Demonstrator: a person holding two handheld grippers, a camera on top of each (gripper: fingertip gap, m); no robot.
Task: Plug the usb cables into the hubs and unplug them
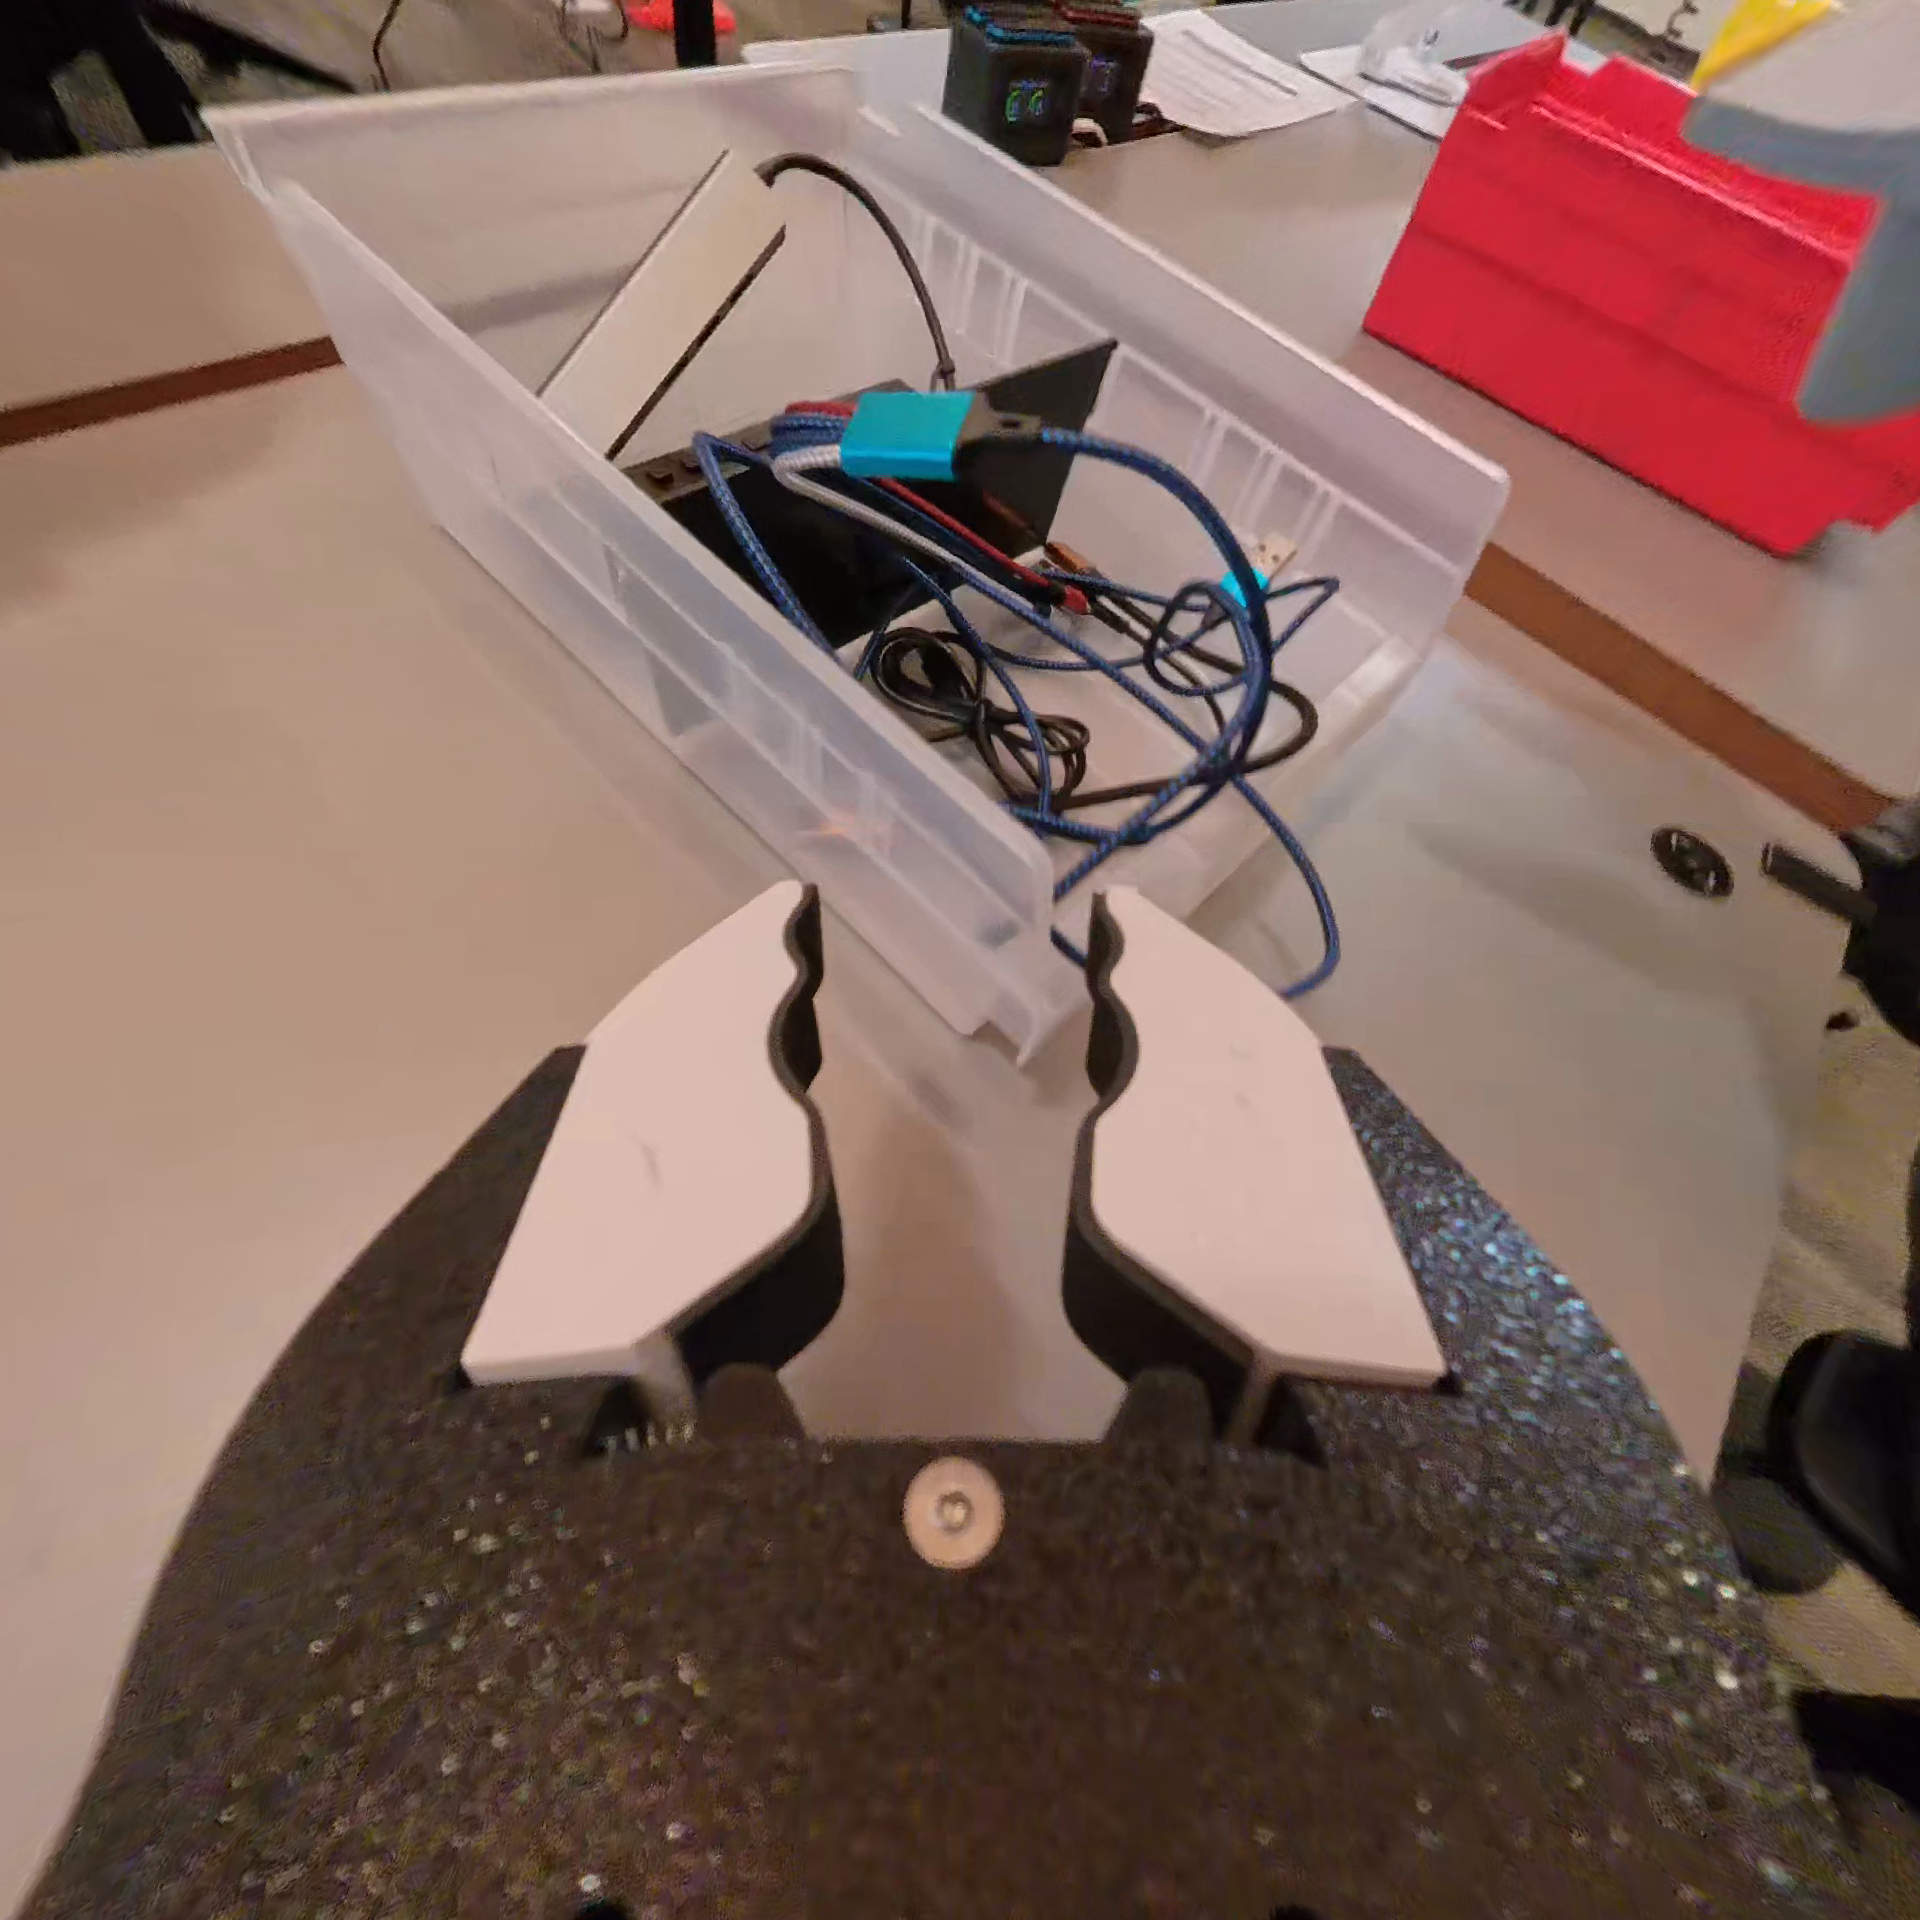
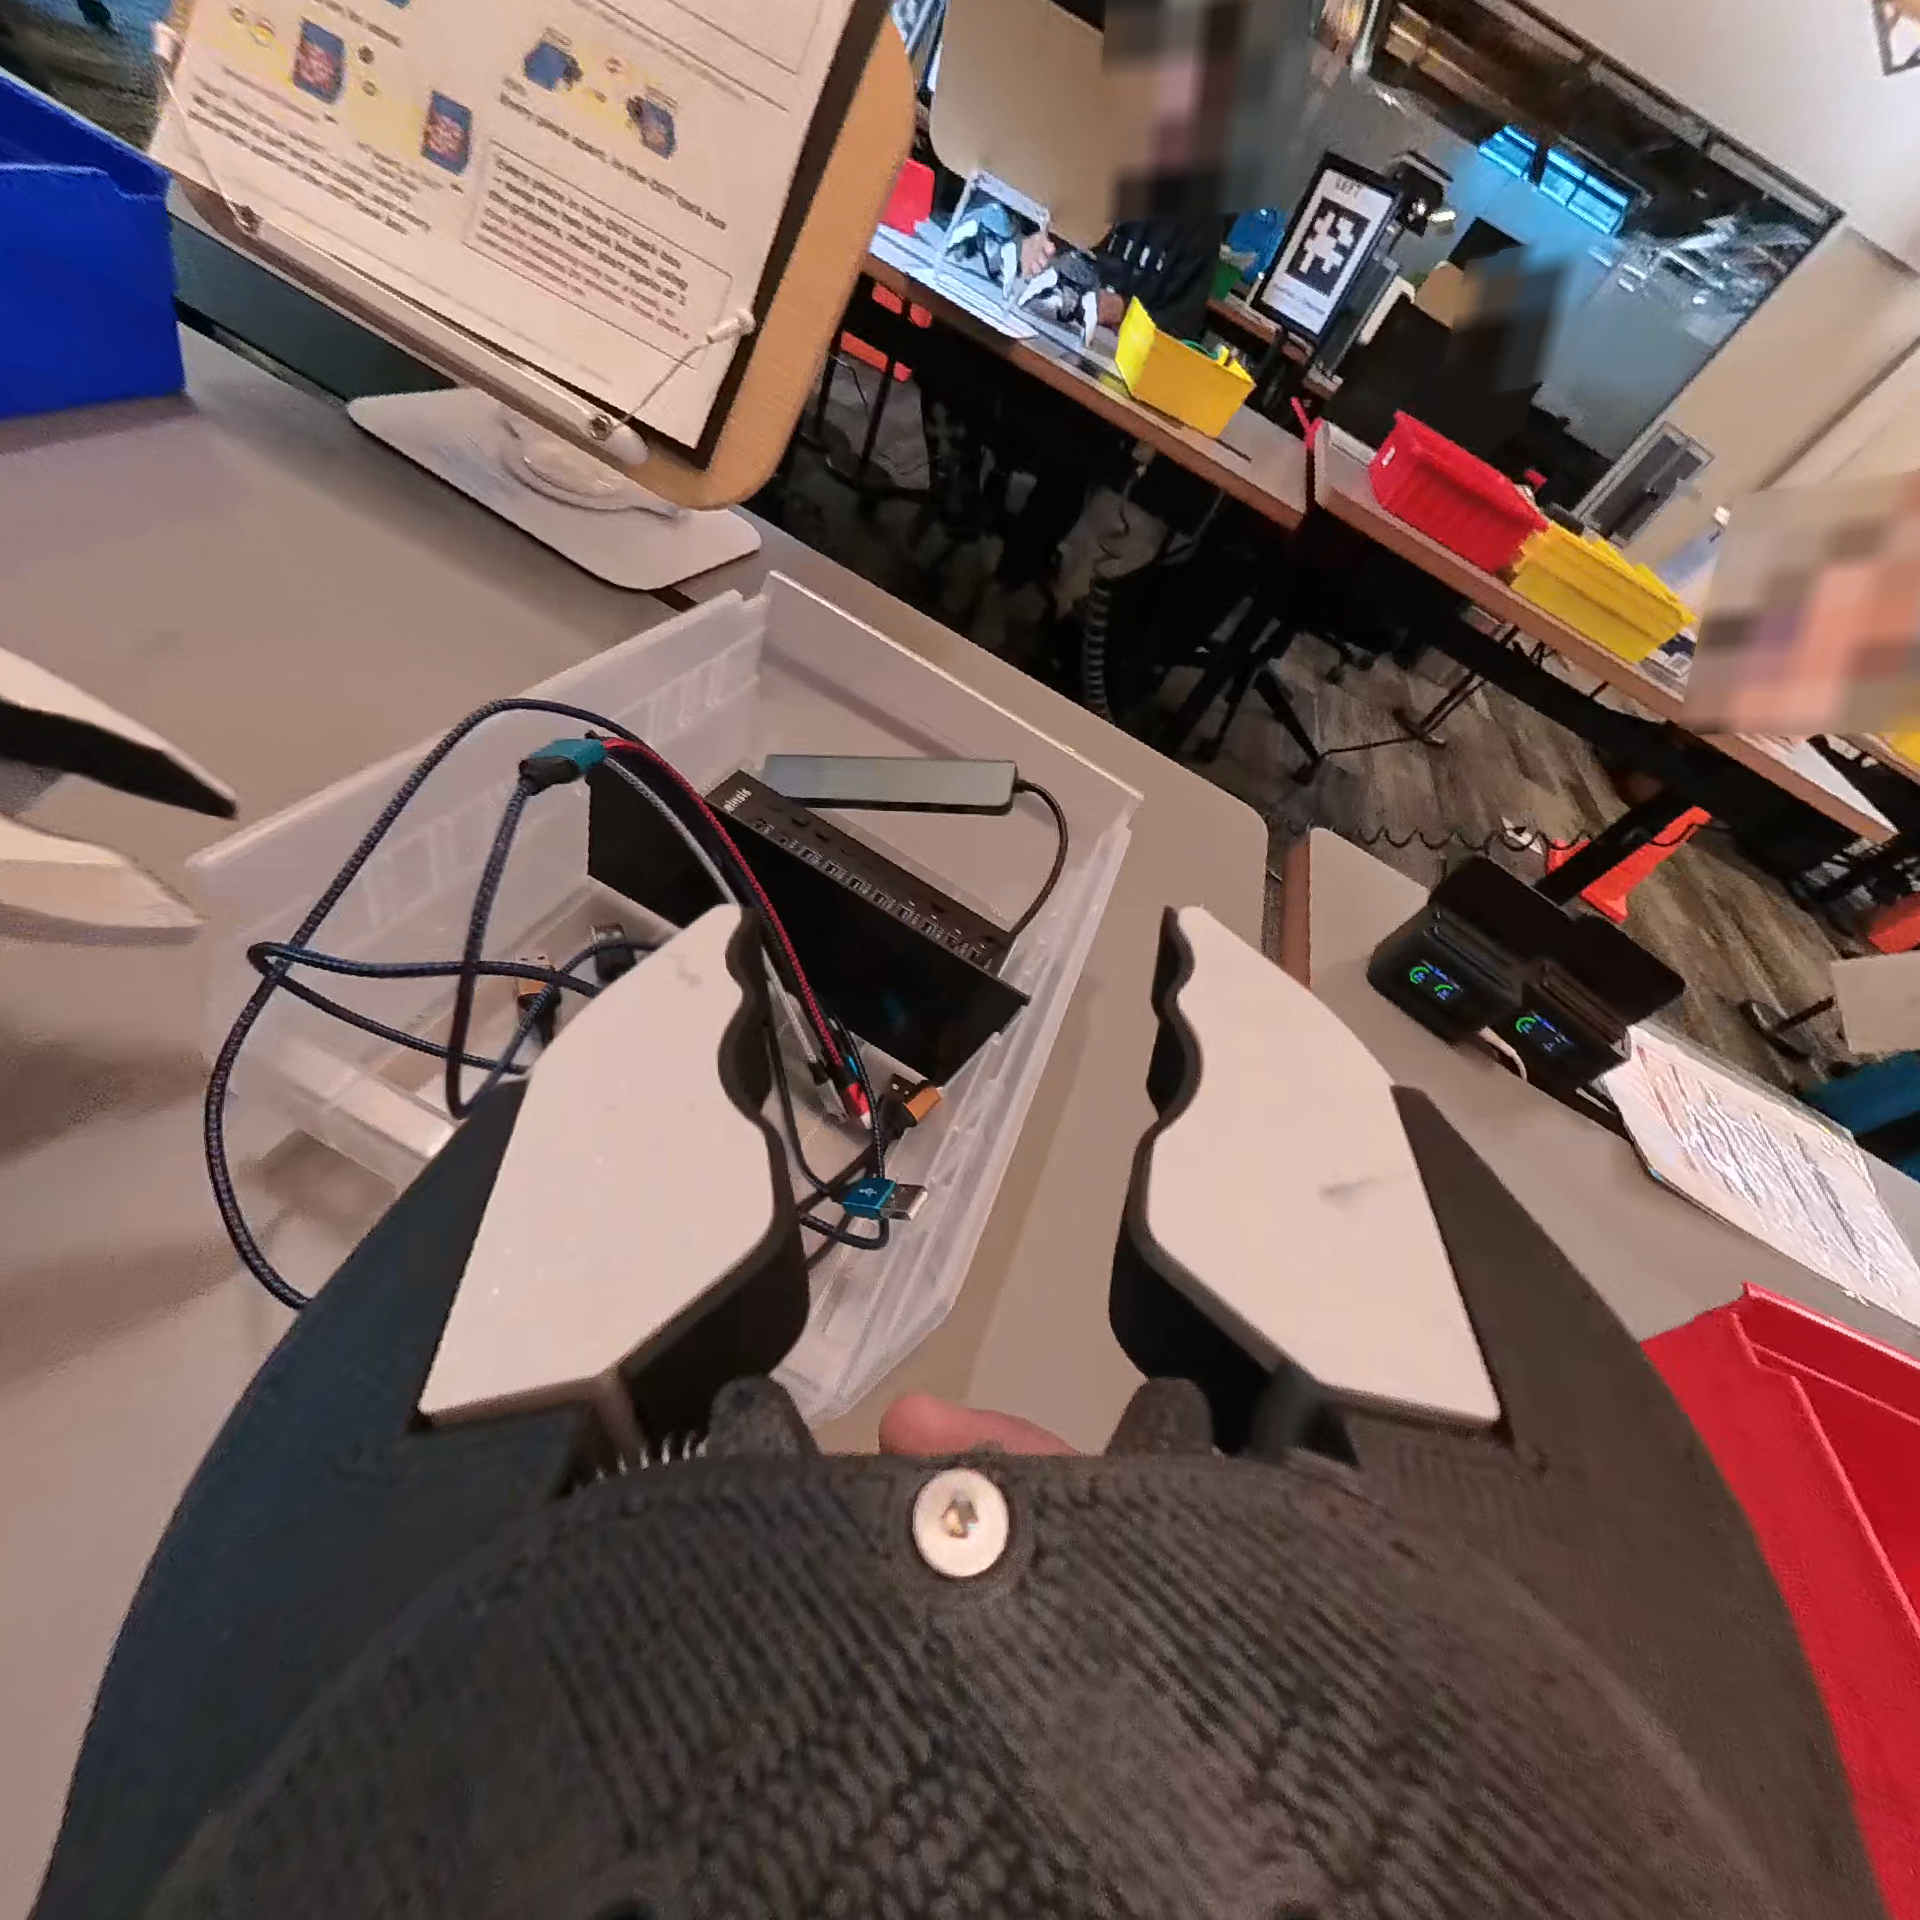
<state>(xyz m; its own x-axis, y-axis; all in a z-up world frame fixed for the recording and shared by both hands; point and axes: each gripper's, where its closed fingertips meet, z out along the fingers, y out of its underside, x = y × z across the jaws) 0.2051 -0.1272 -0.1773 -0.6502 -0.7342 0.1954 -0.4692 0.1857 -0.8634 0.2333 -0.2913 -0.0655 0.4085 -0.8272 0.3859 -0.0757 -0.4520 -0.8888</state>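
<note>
A clear plastic bin (image 1: 727, 665) (image 2: 1049, 1039) on the grey table holds a long black USB hub (image 2: 883, 914) (image 1: 997, 436), a slim grey hub (image 2: 888, 781) and a tangle of blue, red and black USB cables (image 1: 1174, 665) (image 2: 436, 977). A teal junction block (image 1: 904, 434) (image 2: 566, 764) joins several cables. A loose teal-shelled USB plug (image 2: 883, 1197) (image 1: 1262, 566) lies in the bin. My left gripper (image 1: 951, 914) is open and empty at the bin's near corner. My right gripper (image 2: 951, 935) is open and empty above the bin's near side. The left gripper's fingers (image 2: 94, 821) show at the right wrist view's left edge.
A red bin (image 1: 1621, 312) (image 2: 1808, 1455) stands to the right. Black battery chargers (image 2: 1517, 987) (image 1: 1039, 83) and papers (image 2: 1766, 1153) lie beyond. A board with an instruction sheet (image 2: 499, 208) stands behind the bin. A blue bin (image 2: 73, 270) is at far left. One blue cable loop (image 1: 1309, 914) hangs outside the bin. From the right gripper's tips to the loose teal-shelled USB plug (image 2: 883, 1197) is close to 15 centimeters.
</note>
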